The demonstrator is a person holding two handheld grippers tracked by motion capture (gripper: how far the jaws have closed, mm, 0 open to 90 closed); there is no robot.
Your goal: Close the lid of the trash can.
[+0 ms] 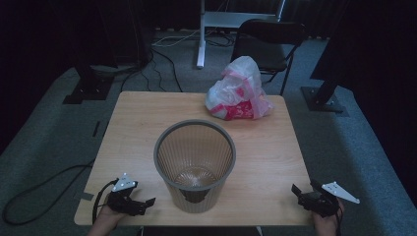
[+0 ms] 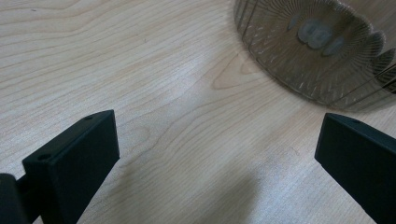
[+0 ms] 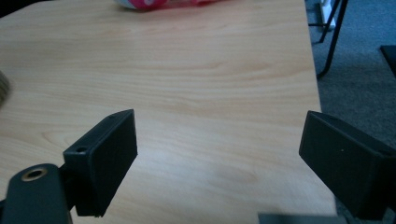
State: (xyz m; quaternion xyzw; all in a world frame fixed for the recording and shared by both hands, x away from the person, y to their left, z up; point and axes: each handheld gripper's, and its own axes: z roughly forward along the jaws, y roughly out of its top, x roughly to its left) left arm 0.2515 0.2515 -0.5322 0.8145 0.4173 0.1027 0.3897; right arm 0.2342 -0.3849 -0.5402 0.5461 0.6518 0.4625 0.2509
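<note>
Nothing appears to have been started: both tools sit at the near edge of the wooden table (image 1: 137, 128), and neither has hold of anything.

Nearest, at about 7 o'clock from the table's middle, the left gripper (image 1: 142, 202) rests low in the person's hand, its jaws spread wide with only bare wood between them. Its tips point toward 3 o'clock, at the base of the bin. At about 5 o'clock, the right gripper (image 1: 305, 189) mirrors it by the near right corner, jaws likewise wide apart and empty, tips pointing toward 9 o'clock.

Between them, a little farther in, stands the grey ribbed wastebasket (image 1: 194, 164), upright, with no liner in it; its inside looks bare down to the bottom. It lies near the left gripper, at that tool's 2 o'clock in the left gripper view, where its curved wall (image 2: 317, 51) shows just ahead of the right-hand jaw without touching it.

Farthest off, at 12 to 1 o'clock by the far edge, lies the crumpled pink-and-white plastic bag (image 1: 238, 91), well apart from both tools. Judged from this layout, the whole job remains: fetching the bag and bringing it to the basket.
</note>
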